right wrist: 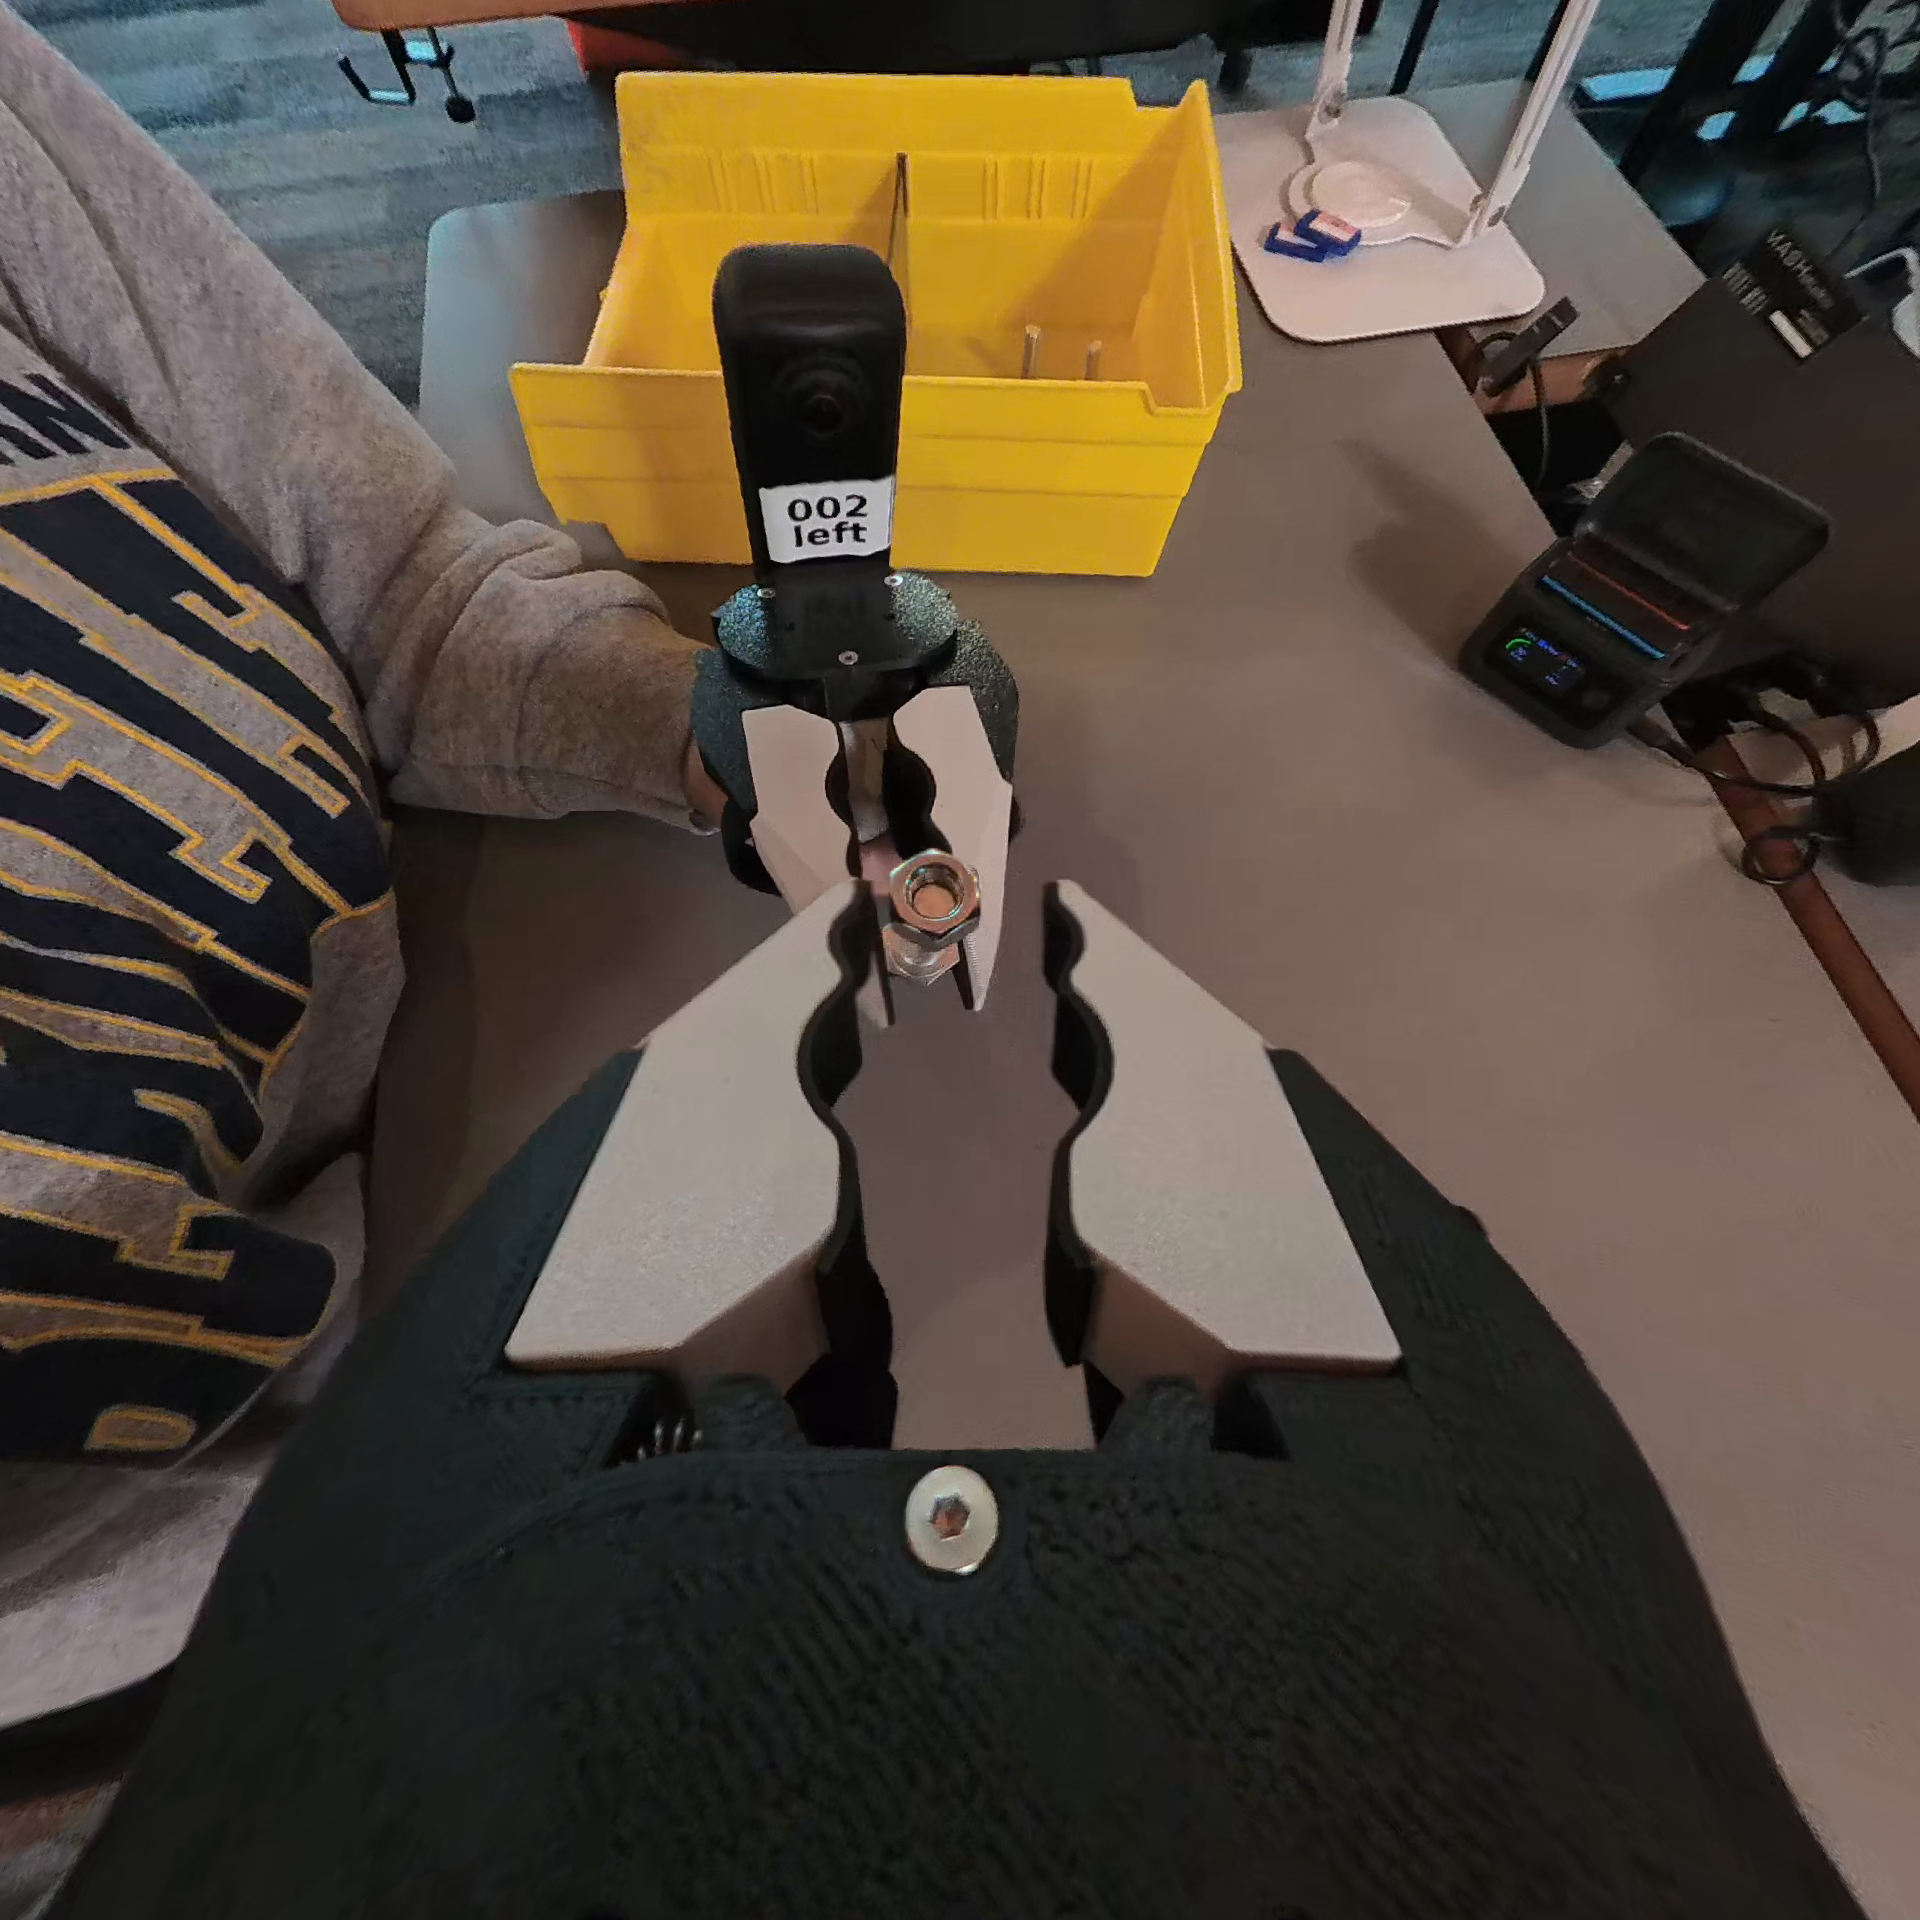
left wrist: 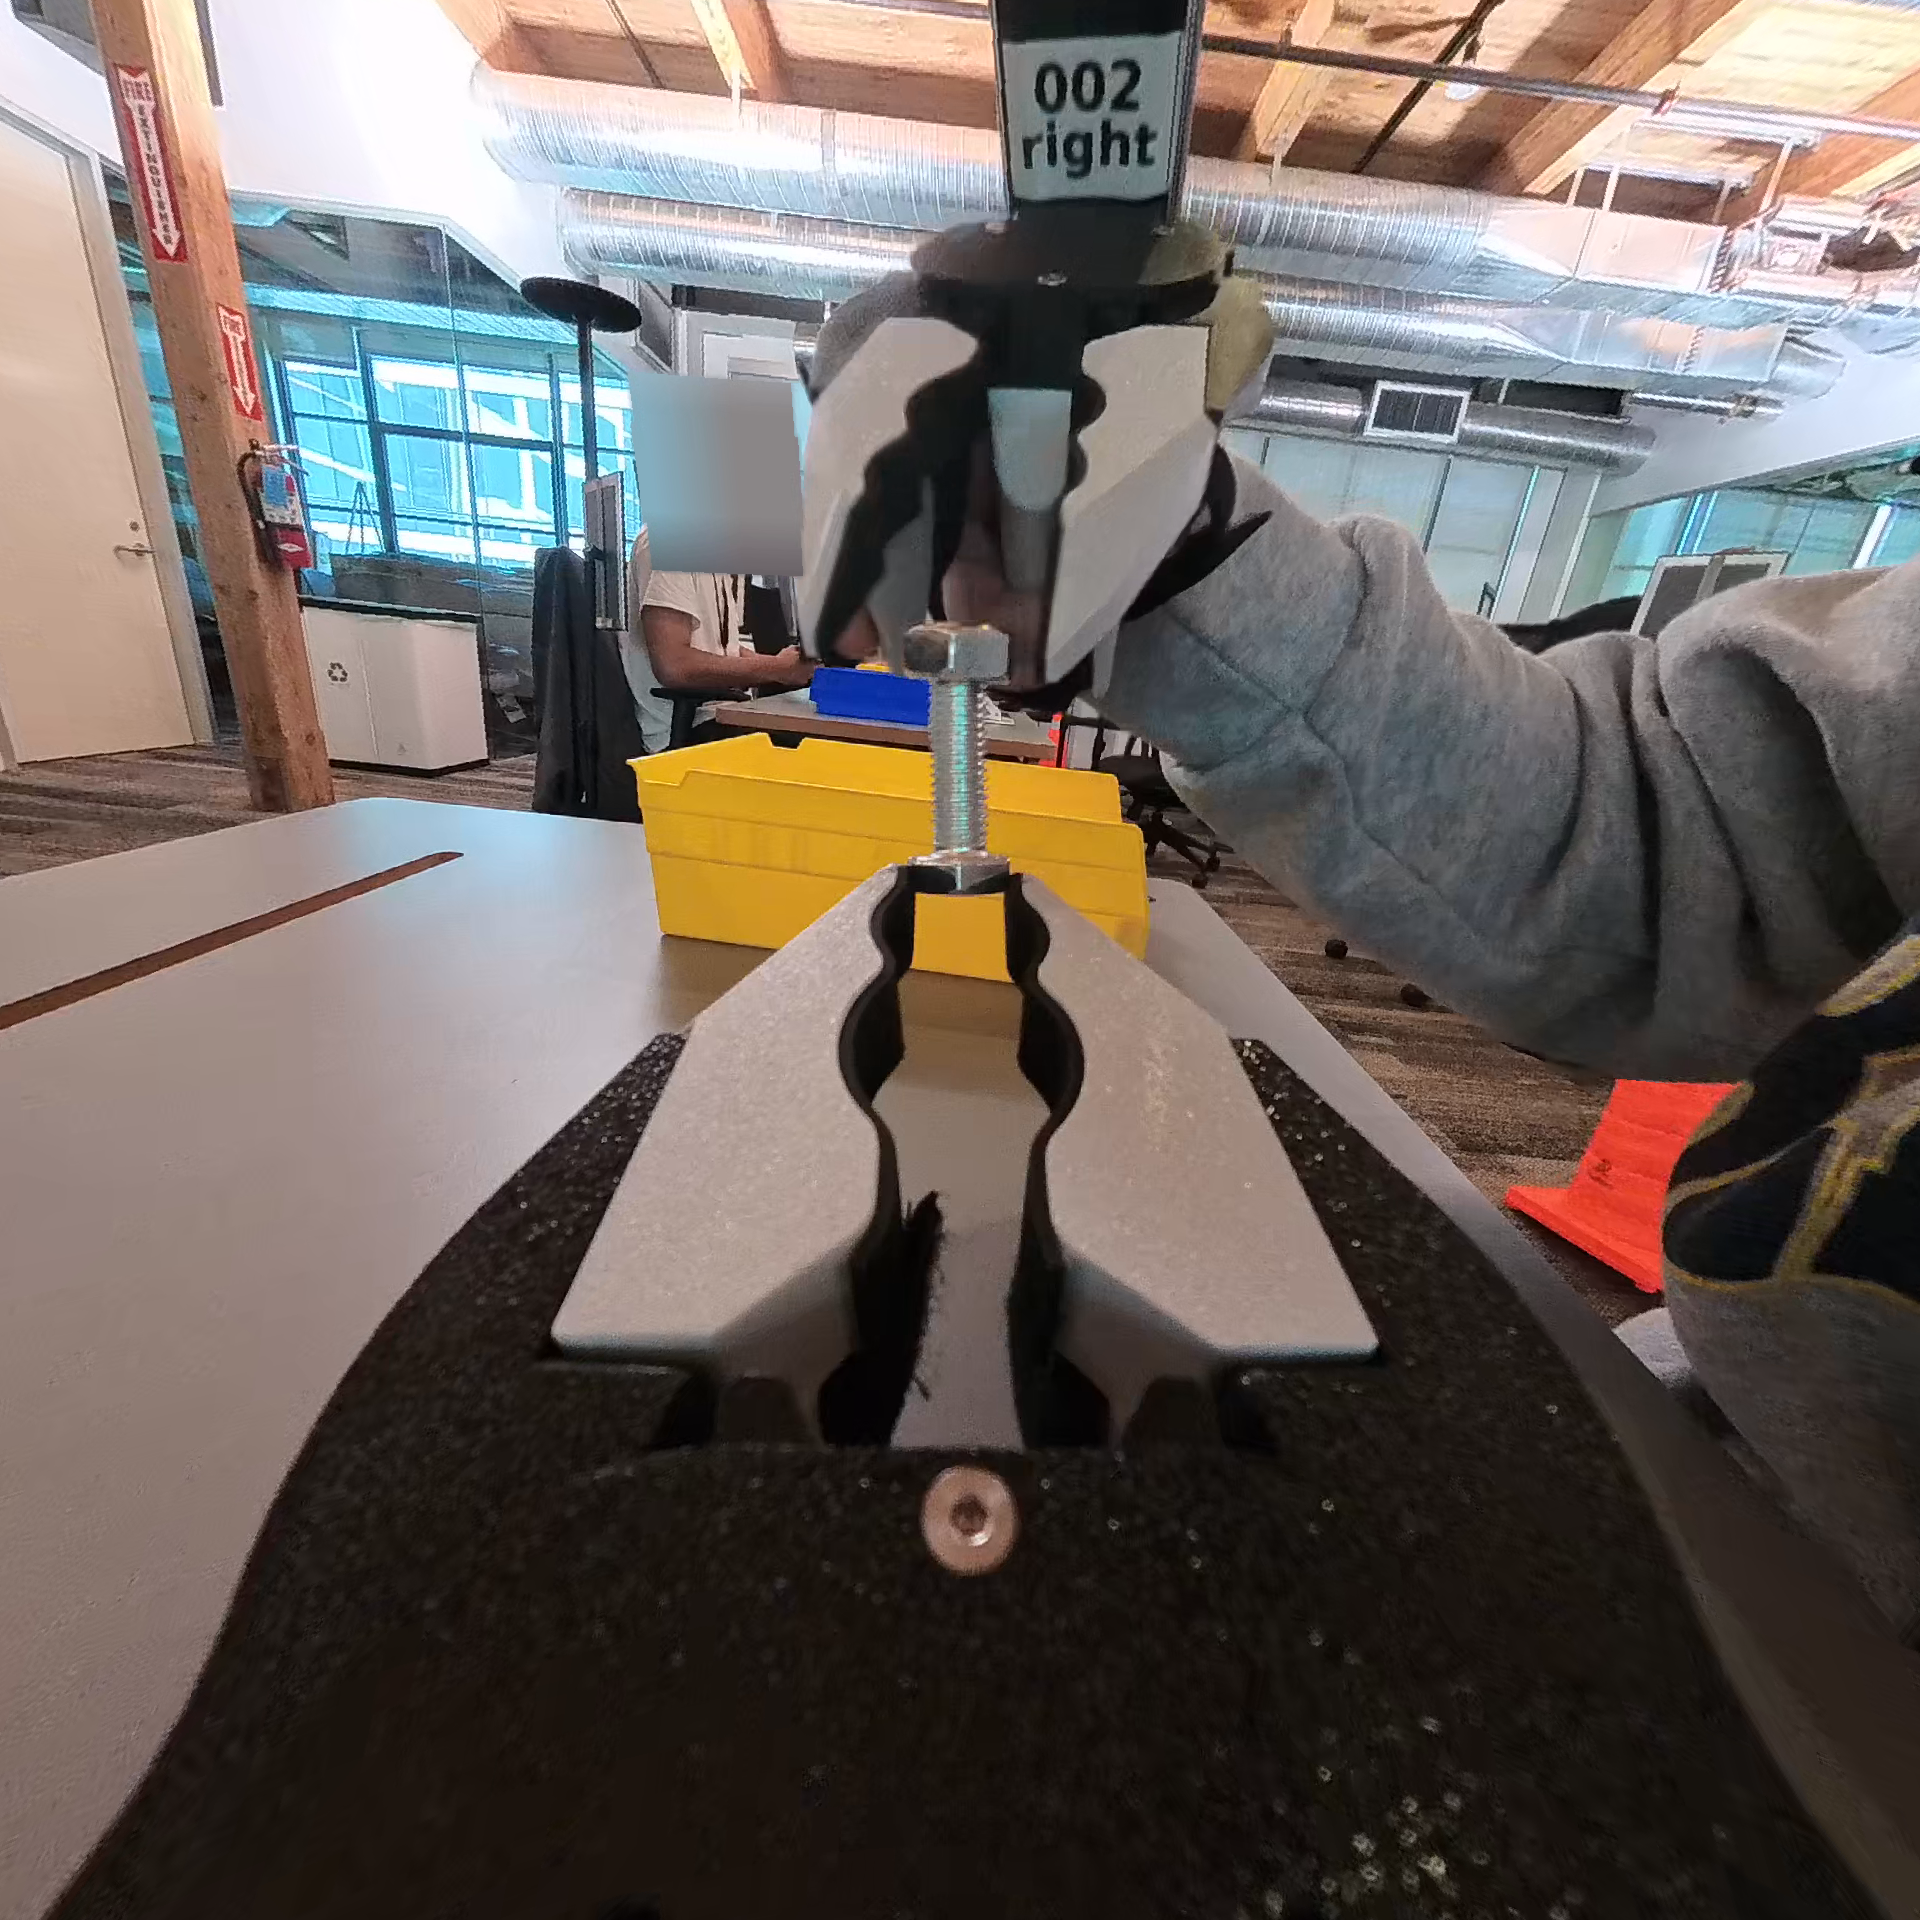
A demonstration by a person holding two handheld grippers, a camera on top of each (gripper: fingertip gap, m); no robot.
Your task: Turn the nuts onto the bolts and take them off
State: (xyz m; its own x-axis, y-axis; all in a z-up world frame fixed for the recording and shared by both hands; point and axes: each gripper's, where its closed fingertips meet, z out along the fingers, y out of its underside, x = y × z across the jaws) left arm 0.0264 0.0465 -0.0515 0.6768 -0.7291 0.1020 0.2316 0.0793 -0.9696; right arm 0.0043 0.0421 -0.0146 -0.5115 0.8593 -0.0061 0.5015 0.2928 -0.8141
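Nearest the lens, the left gripper [left wrist: 958,883] pinches the bolt [left wrist: 958,774] by its head, holding it upright at twelve o'clock, probably so the nut [left wrist: 956,652] at the shaft's top can spin freely. Directly above, the right gripper [right wrist: 951,904] hovers released, jaws straddling that nut. Behind, the yellow bin [right wrist: 1039,488] holds two bolts [right wrist: 1060,353] in its one o'clock compartment.

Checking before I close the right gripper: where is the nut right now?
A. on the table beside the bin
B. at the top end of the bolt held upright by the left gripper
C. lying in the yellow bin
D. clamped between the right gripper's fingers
B: the nut sits at the top of the bolt, which the left gripper grips at its lower end, while the right gripper is open around it.
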